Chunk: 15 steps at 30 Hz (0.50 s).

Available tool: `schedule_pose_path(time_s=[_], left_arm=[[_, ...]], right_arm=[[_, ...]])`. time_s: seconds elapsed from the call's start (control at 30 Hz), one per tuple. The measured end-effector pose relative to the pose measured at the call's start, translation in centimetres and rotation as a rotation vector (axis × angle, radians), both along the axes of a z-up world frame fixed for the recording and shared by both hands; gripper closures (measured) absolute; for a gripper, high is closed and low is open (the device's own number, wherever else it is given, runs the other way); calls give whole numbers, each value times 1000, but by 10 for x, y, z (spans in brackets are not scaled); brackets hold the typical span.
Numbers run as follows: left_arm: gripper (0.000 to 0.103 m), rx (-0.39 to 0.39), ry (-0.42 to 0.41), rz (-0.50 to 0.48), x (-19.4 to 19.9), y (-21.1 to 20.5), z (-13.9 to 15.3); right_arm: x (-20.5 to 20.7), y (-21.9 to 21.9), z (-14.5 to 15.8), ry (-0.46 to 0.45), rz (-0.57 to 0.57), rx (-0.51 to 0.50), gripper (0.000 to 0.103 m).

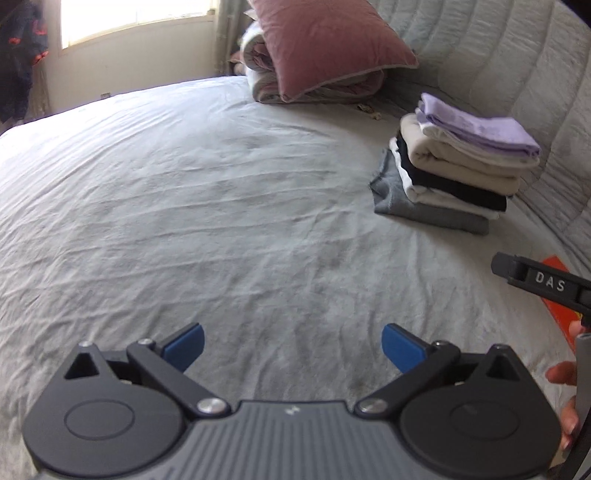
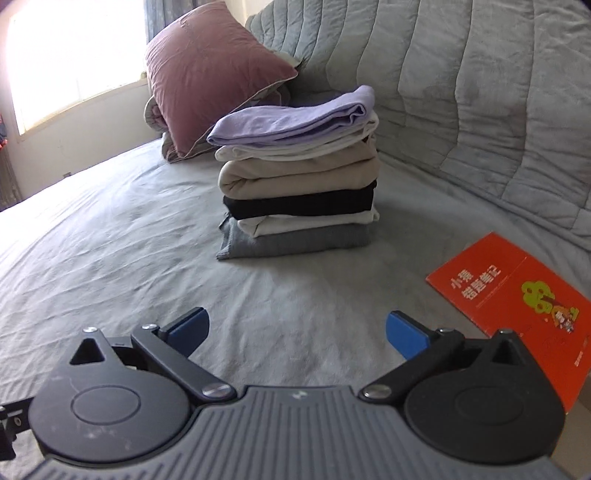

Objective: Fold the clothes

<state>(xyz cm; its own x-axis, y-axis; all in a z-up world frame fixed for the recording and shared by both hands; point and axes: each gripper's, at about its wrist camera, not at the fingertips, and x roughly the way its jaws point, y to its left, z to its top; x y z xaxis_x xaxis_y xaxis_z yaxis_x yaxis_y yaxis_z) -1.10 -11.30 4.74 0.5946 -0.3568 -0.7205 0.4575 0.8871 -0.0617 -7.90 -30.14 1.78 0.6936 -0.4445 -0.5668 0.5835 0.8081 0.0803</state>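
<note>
The left wrist view takes in a wide stretch of bare, wrinkled pale sheet on the bed (image 1: 184,206), with the stack of folded clothes (image 1: 454,166) off to the right near the quilted grey headboard (image 1: 517,66); it also catches the right gripper (image 1: 535,282) coming in at the right edge, a dark bar lettered "DAS", with fingers of the person's hand (image 1: 565,398) curled on a grey handle below it, and dark patterned clothing (image 1: 18,55) hanging beside the bright window (image 1: 136,18). The right wrist view sits much closer to the stack, straight ahead of it, so the layers read clearly: a lilac garment (image 2: 295,118) on top, then white, beige, black, white again, and a grey piece (image 2: 295,243) at the bottom resting on the sheet. Only this view shows the orange booklet (image 2: 517,306) in full, lying flat on the bed to the right of the stack and apart from it, with yellow characters and a small cartoon on its cover; the left view shows just a sliver of it behind the other gripper. The left gripper (image 1: 293,349) has its jaws spread wide, blue pads far apart, nothing between them but sheet below. The right gripper (image 2: 297,332) is likewise fully released and empty, its jaws framing the bed short of the stack. A dusty-pink pillow (image 2: 207,74) leans on a rolled duvet (image 1: 310,88) at the head of the bed, under the window, with a curtain beside it.
</note>
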Motion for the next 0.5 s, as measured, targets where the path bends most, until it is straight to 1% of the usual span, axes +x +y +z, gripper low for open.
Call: schedule_pose_path(time_s=[0.1, 0.27, 0.37, 0.5], left_arm=[[0, -24, -19, -12, 4, -6, 4], [1, -64, -27, -6, 10, -11, 2], [1, -68, -14, -4, 13, -11, -1], [1, -87, 7, 14, 18, -7, -4]], right_arm=[[7, 3, -2, 8, -7, -30, 0], [10, 5, 5, -26, -2, -54, 0], [10, 6, 7, -41, -21, -80, 0], [9, 7, 9, -57, -41, -79, 0]])
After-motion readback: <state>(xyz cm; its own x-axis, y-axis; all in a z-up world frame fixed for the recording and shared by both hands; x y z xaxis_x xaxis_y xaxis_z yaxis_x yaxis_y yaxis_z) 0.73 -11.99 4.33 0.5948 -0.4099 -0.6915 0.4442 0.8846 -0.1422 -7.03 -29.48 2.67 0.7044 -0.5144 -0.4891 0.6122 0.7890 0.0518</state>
